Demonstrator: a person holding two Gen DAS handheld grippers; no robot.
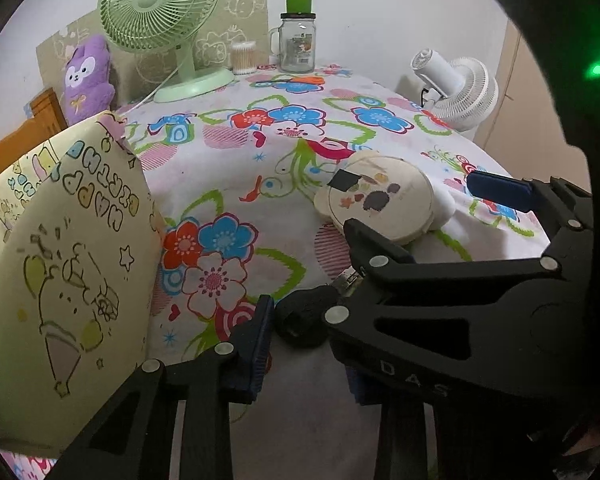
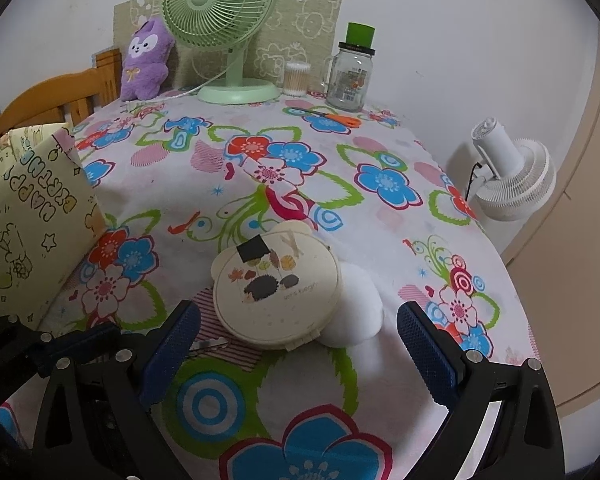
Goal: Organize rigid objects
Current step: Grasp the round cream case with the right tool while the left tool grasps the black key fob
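Lying flat, the round cream case (image 2: 276, 300) bears hedgehog and leaf prints, between the released right gripper's (image 2: 298, 344) jaws; left gripper (image 1: 304, 344) clenched, at 9 o'clock.

Round case (image 2: 276, 300) on table (image 2: 380, 240), bag (image 2: 28, 216) left

A table under a white flower-printed cloth (image 2: 260, 152) carried a round cream case (image 2: 276, 296), a green desk fan (image 2: 224, 20), a glass jar (image 2: 350, 76) and orange-handled scissors (image 2: 332, 117).
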